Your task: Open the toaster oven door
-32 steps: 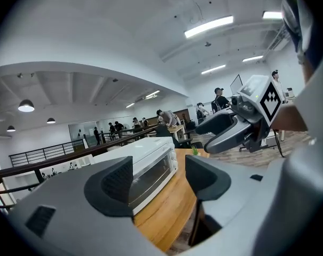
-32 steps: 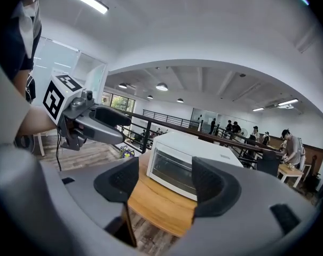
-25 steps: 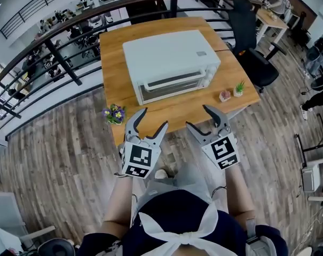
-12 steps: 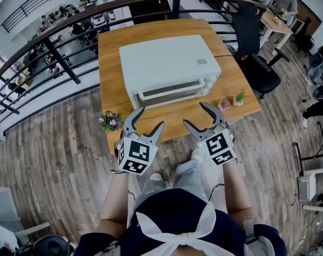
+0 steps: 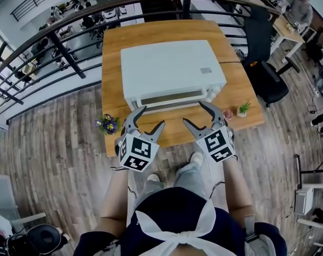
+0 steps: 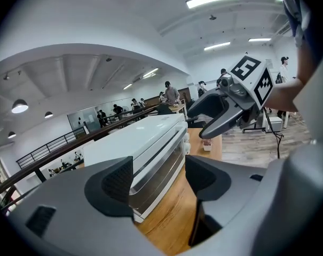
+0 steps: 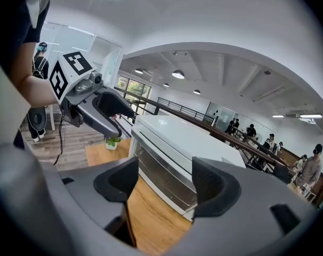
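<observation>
A white toaster oven (image 5: pixel 172 71) sits in the middle of a wooden table (image 5: pixel 112 84), at twelve o'clock from the person, with its front facing them. Its glass door (image 7: pixel 164 180) is closed and upright, with a long handle (image 6: pixel 160 147) running along its top edge. Pale knobs (image 5: pixel 210 93) sit at the three o'clock end of the front. The left gripper (image 5: pixel 154 116) is held over the near table edge, at about seven o'clock from the oven. Its jaws are spread wide with nothing between them, and its own view shows only the oven front and bare tabletop in the gap. The right gripper (image 5: pixel 192 112) is held at about five o'clock from the oven. It is also spread wide and empty, and it points toward the door from the other side. Neither gripper touches the oven, and both stop just short of its front. A small pot of purple and yellow flowers (image 5: pixel 107 124) stands on the near table corner, at nine o'clock from the left gripper. A pink pot (image 5: pixel 227 114) stands at three o'clock from the right gripper, with a small green plant (image 5: pixel 241 110) just beside it. A dark railing (image 5: pixel 65 57) curves behind the table from nine to twelve o'clock. A black chair (image 5: pixel 265 76) stands at three o'clock from the table, on the wood floor (image 5: pixel 60 159).
</observation>
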`<state>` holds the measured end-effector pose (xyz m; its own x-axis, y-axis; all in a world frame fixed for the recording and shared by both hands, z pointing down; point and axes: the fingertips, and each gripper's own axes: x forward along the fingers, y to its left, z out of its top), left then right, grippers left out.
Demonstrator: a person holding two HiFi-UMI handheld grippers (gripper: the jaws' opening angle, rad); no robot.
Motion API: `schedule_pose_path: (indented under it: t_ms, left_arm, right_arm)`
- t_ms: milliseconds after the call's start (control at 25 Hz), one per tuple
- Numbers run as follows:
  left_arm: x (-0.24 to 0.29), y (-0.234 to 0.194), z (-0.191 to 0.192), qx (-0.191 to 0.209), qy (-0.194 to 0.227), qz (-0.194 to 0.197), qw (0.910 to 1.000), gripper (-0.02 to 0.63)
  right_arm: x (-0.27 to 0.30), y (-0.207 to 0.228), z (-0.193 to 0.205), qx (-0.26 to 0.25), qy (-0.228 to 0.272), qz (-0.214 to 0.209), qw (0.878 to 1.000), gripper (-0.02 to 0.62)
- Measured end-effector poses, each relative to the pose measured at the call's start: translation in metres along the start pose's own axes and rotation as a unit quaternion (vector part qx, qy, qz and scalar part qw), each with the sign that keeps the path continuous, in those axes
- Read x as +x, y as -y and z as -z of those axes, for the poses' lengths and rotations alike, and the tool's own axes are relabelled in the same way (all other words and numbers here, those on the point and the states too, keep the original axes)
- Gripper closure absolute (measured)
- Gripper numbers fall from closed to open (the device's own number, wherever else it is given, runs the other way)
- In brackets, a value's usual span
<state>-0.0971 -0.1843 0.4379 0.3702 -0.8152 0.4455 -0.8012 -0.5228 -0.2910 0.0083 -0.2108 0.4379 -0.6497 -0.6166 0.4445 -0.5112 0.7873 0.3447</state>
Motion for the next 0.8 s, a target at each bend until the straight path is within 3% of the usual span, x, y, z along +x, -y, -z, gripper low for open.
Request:
schedule_pose_path:
  t_ms: [440,800]
  left_arm:
    - [0.036,-0.016,0.017,0.014,-0.049,-0.023,0.9984,0.308]
    - [0.057,-0.016,0.030,0.037,-0.081,-0.009,0.9960,0.310]
  right_arm:
    - [0.042,0.016,0.023,-0.004,-0.026,-0.051,0.998,0.298]
    - [0.065,0.024,0.037,-0.002,-0.042,-0.056,0.998,0.347]
